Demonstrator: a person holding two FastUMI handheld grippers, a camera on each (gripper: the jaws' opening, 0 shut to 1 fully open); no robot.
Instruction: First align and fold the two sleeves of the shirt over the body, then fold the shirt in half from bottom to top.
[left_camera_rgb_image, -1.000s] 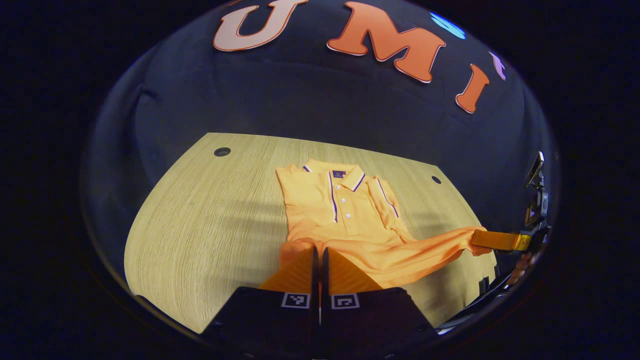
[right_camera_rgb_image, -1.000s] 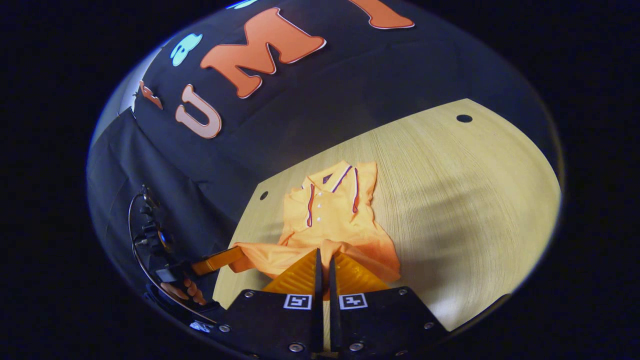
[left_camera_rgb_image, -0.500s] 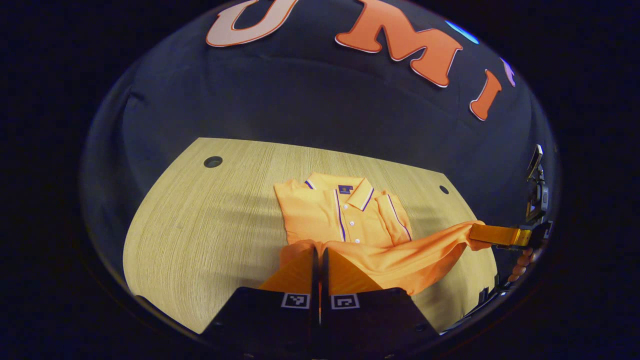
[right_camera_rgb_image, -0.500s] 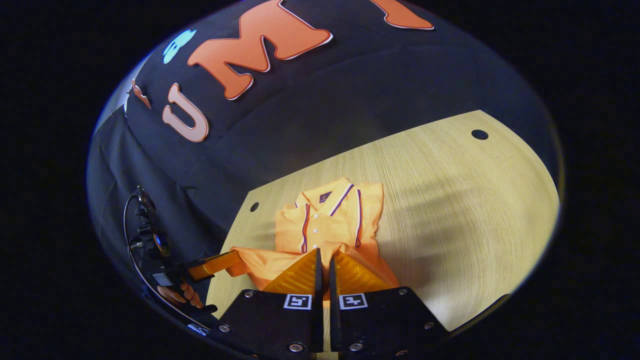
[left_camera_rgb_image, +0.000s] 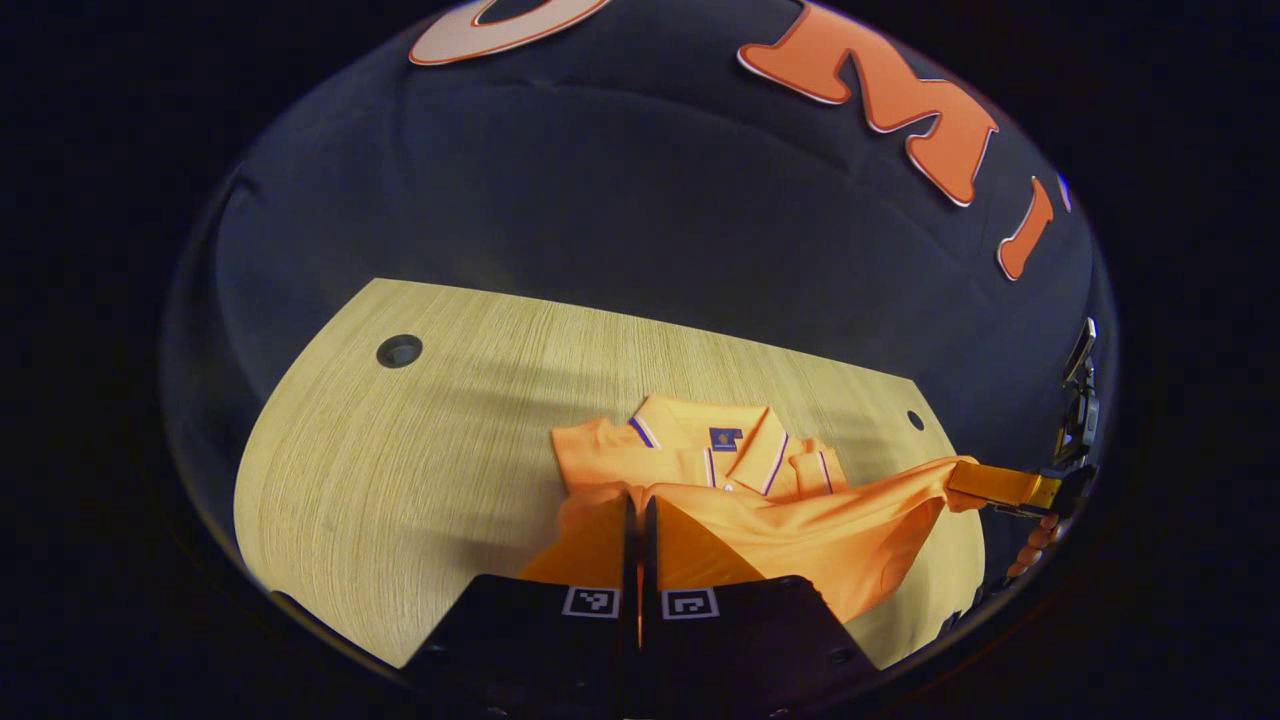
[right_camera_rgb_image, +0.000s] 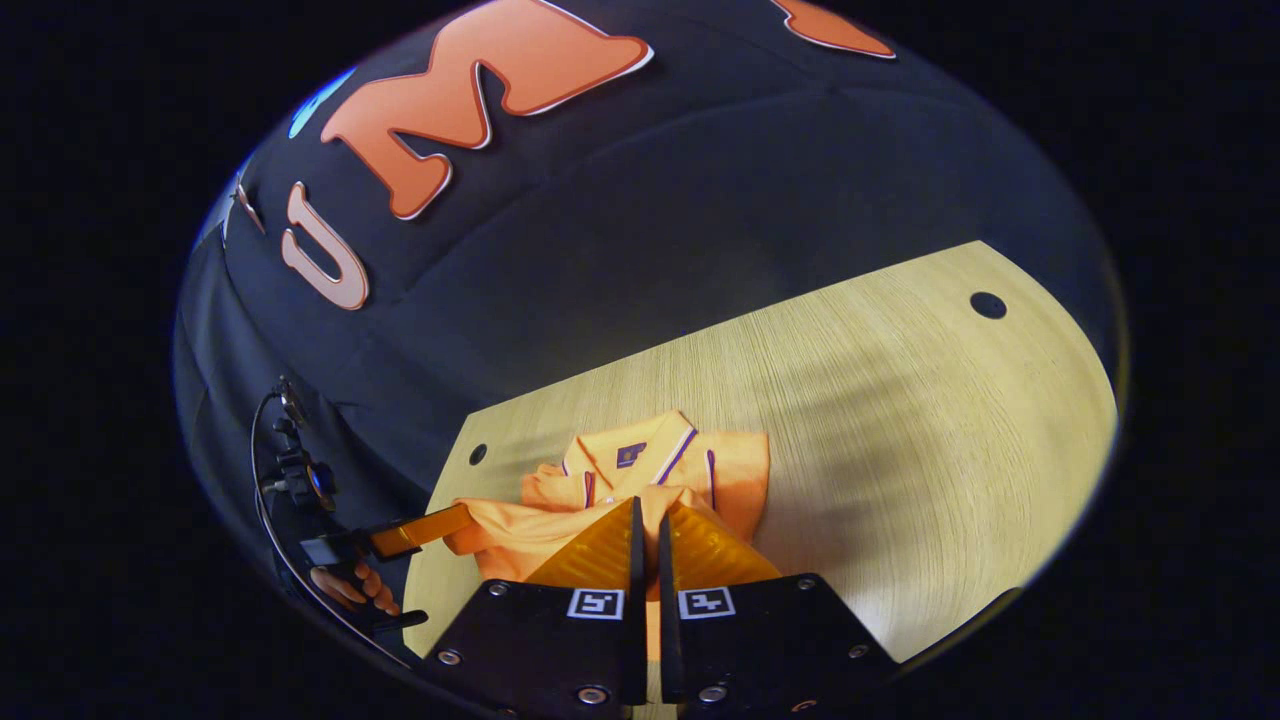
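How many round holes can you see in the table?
2. In the left gripper view, one hole is near the table's far left corner, the other hole near its far right corner. The lifted shirt may hide more.

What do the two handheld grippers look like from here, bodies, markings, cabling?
In the left gripper view, the left gripper has a black block body carrying two small square black-and-white markers. In the right gripper view, the right gripper has the same black body and marker pair, plus visible screws along its plates. Farther off there, the left gripper's black handle carries a thin looping cable.
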